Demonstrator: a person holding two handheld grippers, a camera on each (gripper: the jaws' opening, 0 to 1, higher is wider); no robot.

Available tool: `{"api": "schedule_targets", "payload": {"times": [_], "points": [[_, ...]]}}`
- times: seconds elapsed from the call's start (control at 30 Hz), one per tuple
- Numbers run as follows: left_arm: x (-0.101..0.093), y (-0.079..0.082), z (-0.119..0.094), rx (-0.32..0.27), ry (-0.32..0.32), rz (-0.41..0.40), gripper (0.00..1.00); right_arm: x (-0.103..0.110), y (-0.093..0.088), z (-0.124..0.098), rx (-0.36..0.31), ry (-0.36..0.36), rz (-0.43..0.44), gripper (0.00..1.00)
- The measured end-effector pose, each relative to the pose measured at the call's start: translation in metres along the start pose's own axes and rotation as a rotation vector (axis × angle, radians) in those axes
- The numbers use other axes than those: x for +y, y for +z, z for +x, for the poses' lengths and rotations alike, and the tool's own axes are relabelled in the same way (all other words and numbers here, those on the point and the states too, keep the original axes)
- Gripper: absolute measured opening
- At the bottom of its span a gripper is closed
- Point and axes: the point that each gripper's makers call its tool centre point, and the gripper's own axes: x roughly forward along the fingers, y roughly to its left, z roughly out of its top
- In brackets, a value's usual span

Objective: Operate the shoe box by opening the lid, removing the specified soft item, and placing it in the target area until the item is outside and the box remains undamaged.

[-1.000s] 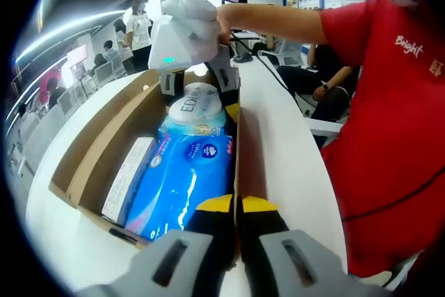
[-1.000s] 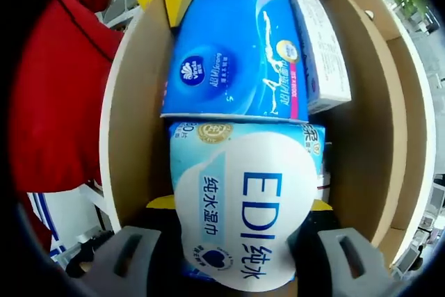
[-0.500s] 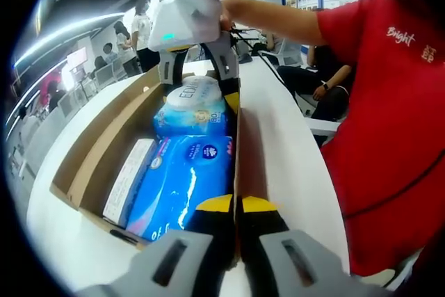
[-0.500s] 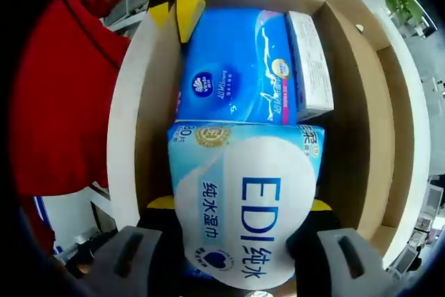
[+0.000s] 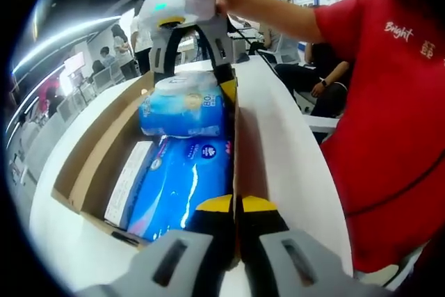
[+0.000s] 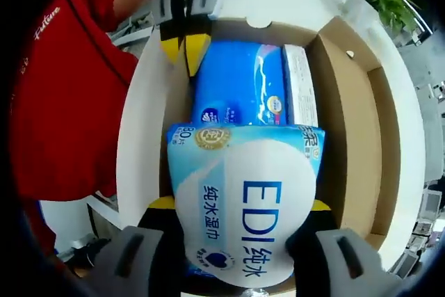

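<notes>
Right tool [image 6: 240, 206] clamped on the wet-wipes pack [image 6: 243, 206], held above the open shoe box [image 6: 348, 102]. Left tool [image 5: 236, 206], jaws together, apparently pinching the box wall; blue tissue pack [image 5: 181, 186] just beside it.

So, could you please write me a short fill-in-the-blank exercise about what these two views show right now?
1. The right tongs are shut on the ____ pack.
2. The left tongs pinch the box's ____.
3. In the shoe box, the white carton lies beside the ____ tissue pack.
4. The person's shirt is ____.

Missing words: wet wipes; side wall; blue; red
</notes>
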Motion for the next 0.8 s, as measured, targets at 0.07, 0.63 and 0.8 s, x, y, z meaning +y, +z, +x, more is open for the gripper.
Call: {"api": "schedule_targets", "payload": {"times": [0.07, 0.63, 0.8], "points": [[0.0, 0.0, 0.0, 0.003, 0.003, 0.003, 0.01, -0.001, 0.0, -0.002, 0.0, -0.001, -0.01, 0.61], [0.001, -0.001, 0.0, 0.002, 0.002, 0.007, 0.01, -0.008, -0.02, -0.029, 0.055, -0.058, -0.003, 0.61], [0.0, -0.001, 0.001, 0.007, -0.004, 0.005, 0.01, -0.008, -0.02, -0.042, 0.048, -0.071, 0.01, 0.61]]}}
